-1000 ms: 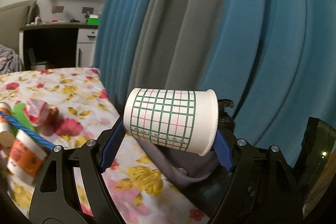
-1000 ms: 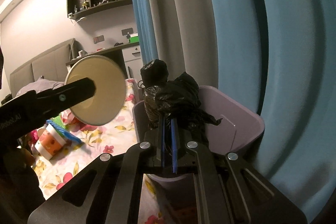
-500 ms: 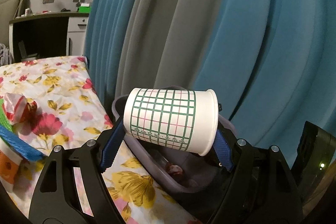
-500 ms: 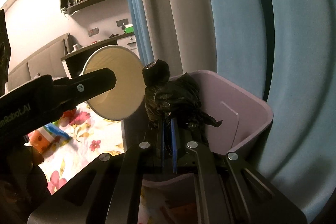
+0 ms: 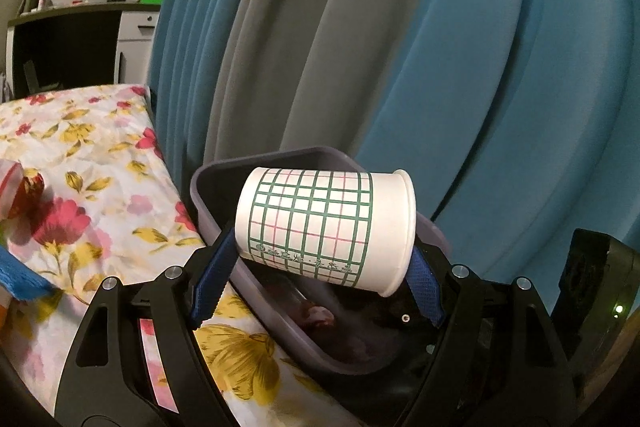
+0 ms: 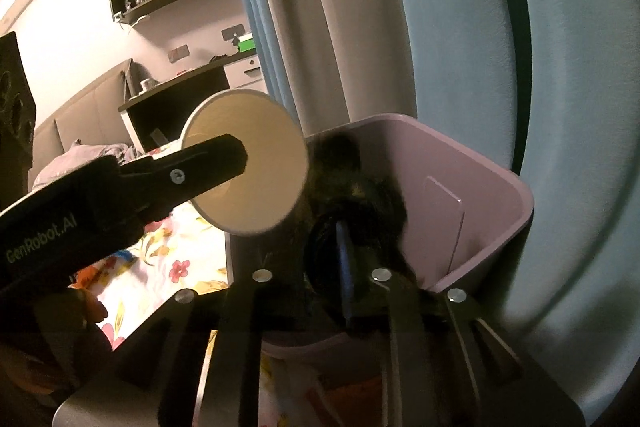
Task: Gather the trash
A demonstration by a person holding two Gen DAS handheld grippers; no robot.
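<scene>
My left gripper [image 5: 316, 279] is shut on a white paper cup [image 5: 324, 227] with a green and pink grid, held sideways above the near rim of the purple bin [image 5: 208, 195]. The cup's open mouth [image 6: 244, 161] and the left gripper's finger [image 6: 192, 171] also show in the right wrist view. My right gripper [image 6: 340, 263] holds a crumpled black plastic bag [image 6: 360, 203] over the bin's opening [image 6: 480, 187]; its blue pads are parted slightly and the bag is blurred. Some trash lies on the bin's bottom [image 5: 320, 315].
The bin stands beside a bed with a floral sheet [image 5: 80, 167], against blue and grey curtains [image 5: 440, 47]. More trash lies on the bed at the left: a red and white wrapper [image 5: 16, 191] and a blue strip [image 5: 20, 275]. A desk [image 5: 72, 39] stands behind.
Both grippers moved right from above the bed to over the bin. The cup now hangs over the bin's rim. The right gripper's pads have parted a little and the bag looks blurred.
</scene>
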